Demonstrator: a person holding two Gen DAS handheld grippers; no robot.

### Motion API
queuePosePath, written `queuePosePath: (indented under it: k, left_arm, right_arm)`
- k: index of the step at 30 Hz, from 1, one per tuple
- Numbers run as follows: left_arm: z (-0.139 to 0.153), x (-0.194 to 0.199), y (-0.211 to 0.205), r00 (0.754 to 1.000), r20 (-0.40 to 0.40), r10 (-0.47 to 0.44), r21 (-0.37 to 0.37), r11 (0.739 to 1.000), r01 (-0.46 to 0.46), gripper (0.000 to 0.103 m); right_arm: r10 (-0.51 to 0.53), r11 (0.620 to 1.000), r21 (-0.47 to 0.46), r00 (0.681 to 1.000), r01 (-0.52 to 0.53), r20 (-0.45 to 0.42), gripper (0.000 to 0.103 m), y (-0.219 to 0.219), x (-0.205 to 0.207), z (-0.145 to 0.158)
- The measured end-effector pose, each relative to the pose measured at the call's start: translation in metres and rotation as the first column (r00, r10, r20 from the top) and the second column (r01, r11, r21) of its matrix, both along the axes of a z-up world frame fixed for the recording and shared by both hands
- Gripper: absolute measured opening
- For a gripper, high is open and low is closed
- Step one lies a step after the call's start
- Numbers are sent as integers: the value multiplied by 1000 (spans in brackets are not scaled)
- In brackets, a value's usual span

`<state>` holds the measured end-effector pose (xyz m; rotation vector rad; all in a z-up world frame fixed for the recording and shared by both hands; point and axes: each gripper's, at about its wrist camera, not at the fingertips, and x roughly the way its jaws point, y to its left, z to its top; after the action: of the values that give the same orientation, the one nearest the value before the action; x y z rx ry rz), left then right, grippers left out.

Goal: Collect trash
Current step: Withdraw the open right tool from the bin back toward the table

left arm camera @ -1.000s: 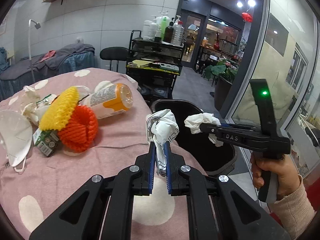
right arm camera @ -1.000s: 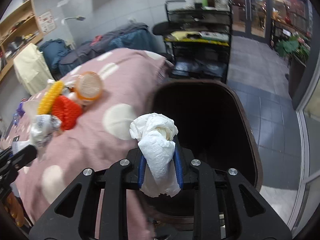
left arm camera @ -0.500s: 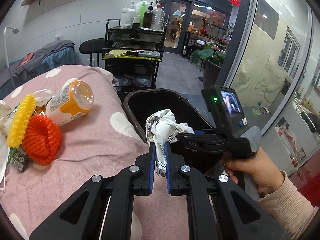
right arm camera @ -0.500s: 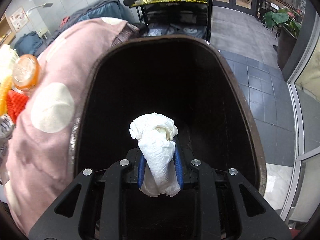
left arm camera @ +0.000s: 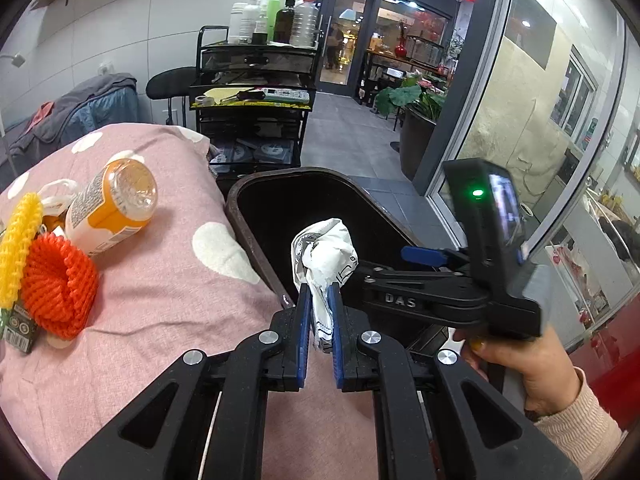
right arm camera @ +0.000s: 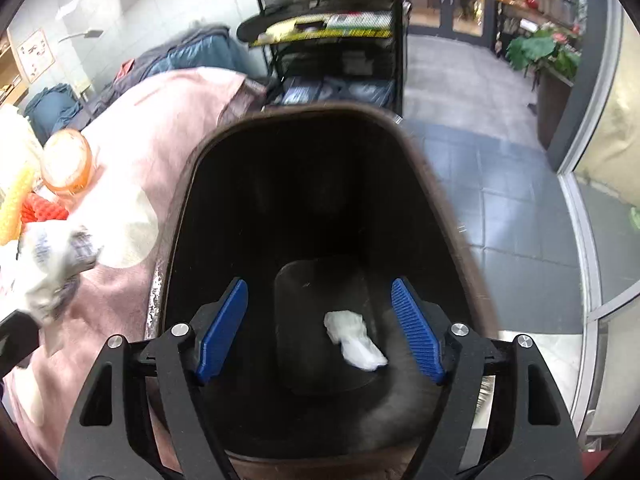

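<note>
Your right gripper (right arm camera: 320,328) hangs over the mouth of the dark bin (right arm camera: 436,184); its jaws have just been opening and now stand wide with nothing between them. The white tissue wad (right arm camera: 354,338) lies below and beyond the blue pads, on the bin's floor, so that drop looks done.

Your left gripper (left arm camera: 320,322) is pinched nearly closed on a crumpled printed paper (left arm camera: 324,256), which sticks up past the fingertips. The bin rim (left arm camera: 256,240) sits just ahead and to the right of those jaws, so this piece is not yet over the opening.

Next, carry the left jaws forward over the bin before you let go, clear of the right gripper beside them. To the left of the jaws, on the pink spotted cloth (left arm camera: 160,300), the orange-capped bottle (left arm camera: 110,208), orange net (left arm camera: 60,284) and yellow net (left arm camera: 18,248) wait for collection.
</note>
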<state>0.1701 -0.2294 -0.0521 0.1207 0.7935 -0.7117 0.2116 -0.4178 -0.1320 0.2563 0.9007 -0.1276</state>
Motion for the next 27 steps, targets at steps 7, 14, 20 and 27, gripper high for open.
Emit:
queuePosePath:
  k: [7,14,20,27]
  left_arm:
    - [-7,11,-25,998,-51,-40,24,999,42,9]
    - [-17,20,-49,994,-84,-68,73,995,74,9]
    - [-27,25,-64,989,-120,-85,104,990,98,9]
    - [-35,28,-76,986,-138,-93,130,985,111,10]
  right_arm:
    - [-89,993,-72,989,98,118,82,-14,-33,33]
    - [-174,978,-92,974,188,145,83,-40,-58,46]
    - [-223,971,-56,964,233,143,83,-61,-72,46]
    - [-255,965,-32,957,261,138,83,-72,-77,41]
